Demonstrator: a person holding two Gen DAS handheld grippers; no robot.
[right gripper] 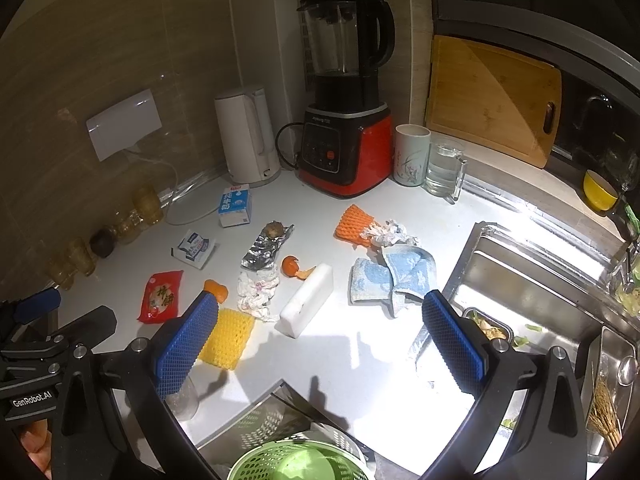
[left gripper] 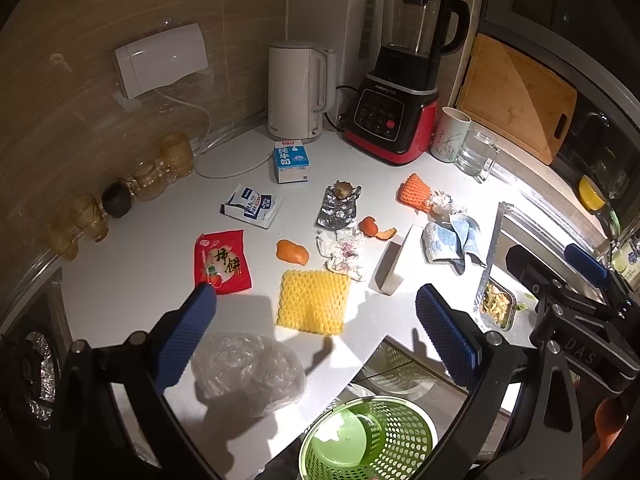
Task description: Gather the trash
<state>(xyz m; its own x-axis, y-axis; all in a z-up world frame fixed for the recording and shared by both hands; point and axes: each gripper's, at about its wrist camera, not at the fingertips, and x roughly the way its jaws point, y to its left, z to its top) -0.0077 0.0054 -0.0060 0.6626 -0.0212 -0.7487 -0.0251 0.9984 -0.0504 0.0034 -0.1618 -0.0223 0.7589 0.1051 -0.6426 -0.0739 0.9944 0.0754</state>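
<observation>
- Both grippers hang over the white counter (left gripper: pixel 132 292). My left gripper (left gripper: pixel 316 320) has its jaws spread wide and carries nothing; my right gripper (right gripper: pixel 320 332) is the same, wide apart and bare.
- Trash is scattered across the counter: yellow foam fruit net (left gripper: pixel 313 301) between my left fingers in view, crumpled clear plastic bag (left gripper: pixel 248 372) just beside the left finger, red snack wrapper (left gripper: pixel 221 261), crumpled tissue (left gripper: pixel 342 254), orange peel (left gripper: pixel 293 252), foil wrapper (left gripper: pixel 337 210), orange foam net (right gripper: pixel 355 225).
- Green perforated bin (left gripper: pixel 368 440) sits below the counter edge, nearest me and apparently empty.
- Risk: the foam net is springy and light. A shallow pinch could let it pop out or skid ahead of the pads.
- Risk: the plastic bag is slippery and limp. I may catch only a fold and drag it off the edge, missing the bin.
- Risk: the blue cloth (right gripper: pixel 390 280) and white block (right gripper: pixel 308 300) lie among the litter, so a careless grab takes something that is probably not trash.
- Risk: the two rigs sit close, so reaching across could knock one against the other.
- Glass mug (right gripper: pixel 444 172) and blender (right gripper: pixel 344 92) stand well back. I judge them safe unless I overreach for the orange net.
</observation>
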